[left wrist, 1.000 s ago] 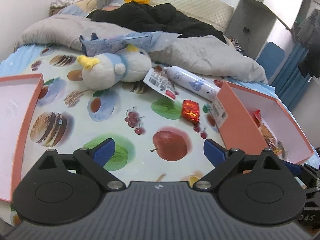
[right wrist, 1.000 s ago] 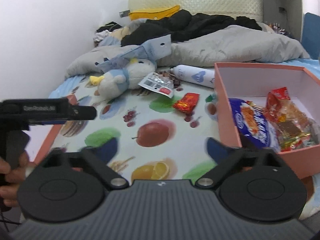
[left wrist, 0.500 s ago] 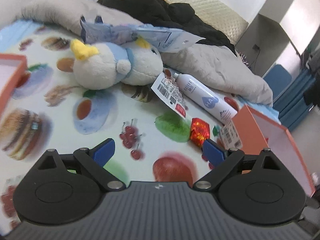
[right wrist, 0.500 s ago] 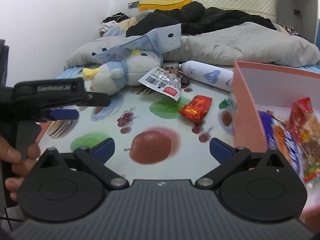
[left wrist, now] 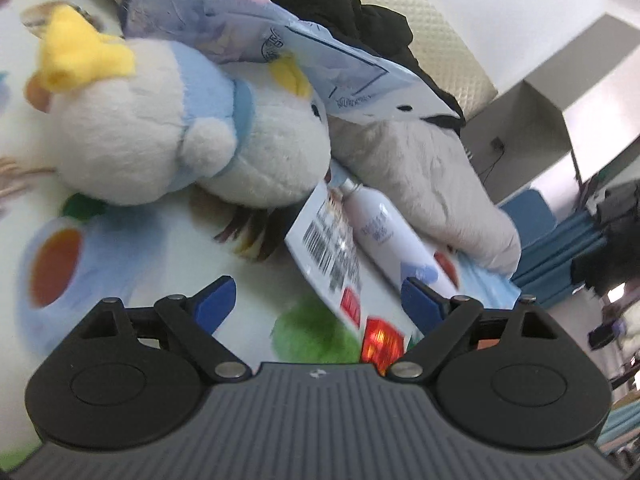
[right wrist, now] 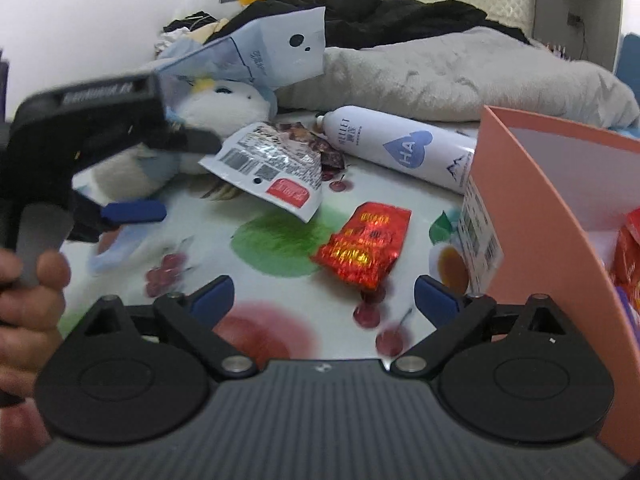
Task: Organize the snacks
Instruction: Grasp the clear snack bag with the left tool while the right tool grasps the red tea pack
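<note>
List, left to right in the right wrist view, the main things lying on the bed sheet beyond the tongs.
Plush toy → silver snack packet with barcode → red foil snack → white spray bottle → pink box.

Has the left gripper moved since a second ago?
Yes. The left gripper, jaws open and empty, has come in toward the plush toy, which now fills its view.
</note>
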`<state>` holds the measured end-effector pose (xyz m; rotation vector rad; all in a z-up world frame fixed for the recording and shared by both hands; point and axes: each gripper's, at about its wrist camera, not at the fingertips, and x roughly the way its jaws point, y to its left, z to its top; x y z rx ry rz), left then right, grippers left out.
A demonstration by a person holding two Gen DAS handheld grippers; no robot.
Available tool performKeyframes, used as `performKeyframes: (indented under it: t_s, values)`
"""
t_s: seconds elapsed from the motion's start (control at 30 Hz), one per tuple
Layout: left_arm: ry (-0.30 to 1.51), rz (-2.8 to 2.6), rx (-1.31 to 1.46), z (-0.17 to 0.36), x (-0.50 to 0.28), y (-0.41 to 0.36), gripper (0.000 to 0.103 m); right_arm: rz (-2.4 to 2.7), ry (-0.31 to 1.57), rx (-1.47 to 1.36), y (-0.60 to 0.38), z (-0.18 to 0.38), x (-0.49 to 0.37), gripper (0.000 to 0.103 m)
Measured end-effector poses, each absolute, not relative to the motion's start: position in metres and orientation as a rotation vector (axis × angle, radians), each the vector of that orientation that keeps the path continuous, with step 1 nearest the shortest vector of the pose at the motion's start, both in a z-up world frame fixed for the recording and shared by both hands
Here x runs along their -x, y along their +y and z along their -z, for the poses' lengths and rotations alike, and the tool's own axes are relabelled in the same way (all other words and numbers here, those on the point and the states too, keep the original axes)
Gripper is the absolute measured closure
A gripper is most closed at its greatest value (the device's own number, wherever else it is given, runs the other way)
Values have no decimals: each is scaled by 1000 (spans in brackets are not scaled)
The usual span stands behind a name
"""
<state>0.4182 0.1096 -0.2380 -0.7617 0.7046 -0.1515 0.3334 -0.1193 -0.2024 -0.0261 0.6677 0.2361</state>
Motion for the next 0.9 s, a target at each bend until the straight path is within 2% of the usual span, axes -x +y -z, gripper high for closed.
performKeyframes:
  t_s: [0.13, 0.33, 0.4, 0.43, 0.47, 0.57, 0.63, 0.7, 0.77, 0.83, 0.9]
  values:
    - [711, 160, 835, 251, -450, 107, 12, -216, 663, 35, -113, 212, -350, 5]
    - [719, 167, 928, 272, -490, 104, 21, -145, 640, 39, -112, 227, -370, 5]
    - [714, 166, 938, 275, -498, 102, 25, -135, 639, 38, -114, 230, -374, 13]
    - [712, 167, 936, 276, -501, 101, 26, -134, 649, 32, -115, 232, -377, 22]
    - [710, 168, 933, 275, -505, 100, 27, -134, 660, 24, -116, 233, -379, 25]
    - [720, 165, 933, 277, -516, 96, 33, -134, 657, 26, -117, 235, -381, 25]
    - [730, 154, 922, 279, -524, 93, 44, -132, 655, 38, -116, 235, -383, 27]
    - [730, 142, 924, 281, -529, 91, 51, -128, 650, 45, -116, 235, -383, 35]
    - [730, 138, 933, 284, -534, 88, 64, -127, 650, 55, -115, 234, -385, 39]
    - [736, 133, 919, 284, -537, 85, 81, -125, 650, 56, -115, 233, -385, 42]
    - [732, 136, 892, 280, -538, 80, 89, -123, 656, 54, -116, 232, -384, 43]
